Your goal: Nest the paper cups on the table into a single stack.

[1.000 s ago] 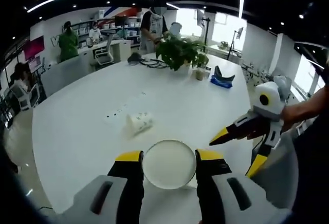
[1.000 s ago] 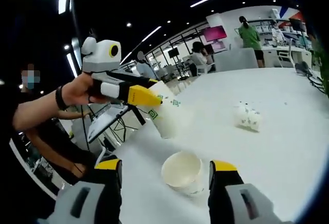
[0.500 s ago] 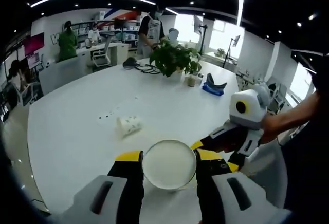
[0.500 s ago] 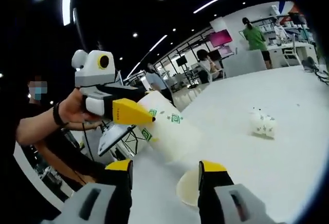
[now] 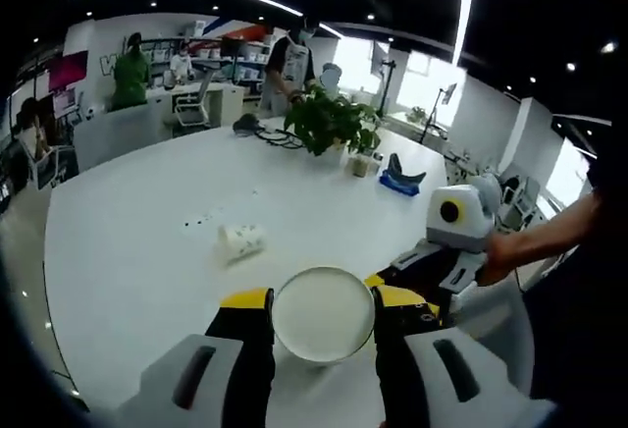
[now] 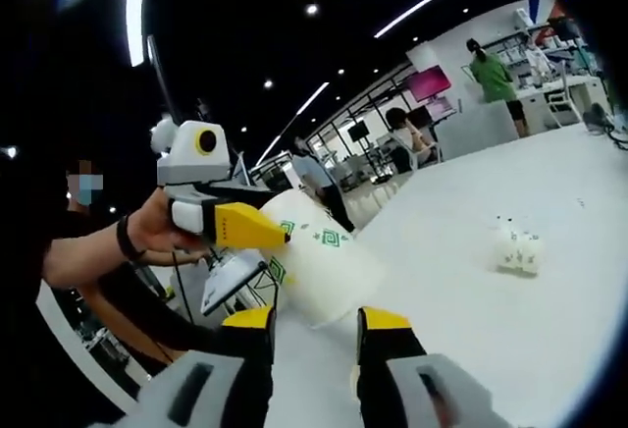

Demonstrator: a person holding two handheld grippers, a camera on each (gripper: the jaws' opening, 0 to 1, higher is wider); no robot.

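Observation:
My left gripper [image 5: 322,298] is shut on a white paper cup [image 5: 324,315], whose round end faces its camera. In the right gripper view that cup [image 6: 319,261], printed with green marks, slants down from the left gripper [image 6: 260,232] toward my right gripper [image 6: 314,318]. The right gripper's jaws stand close together, and a sliver of a second cup's rim [image 6: 351,381] shows between them. In the left gripper view the right gripper [image 5: 392,276] sits just behind the held cup. Another cup [image 5: 240,240] [image 6: 517,246] lies on its side farther out on the white table [image 5: 128,251].
A potted plant [image 5: 334,119], a small pot [image 5: 361,163] and a blue object [image 5: 397,181] stand at the table's far side. A person's hand [image 6: 147,237] holds the left gripper. Desks, chairs and people [image 5: 128,75] fill the office behind.
The right gripper's jaws have narrowed around the cup that stood between them. The left gripper's cup has come closer, down over the right jaws. Both views shifted slightly.

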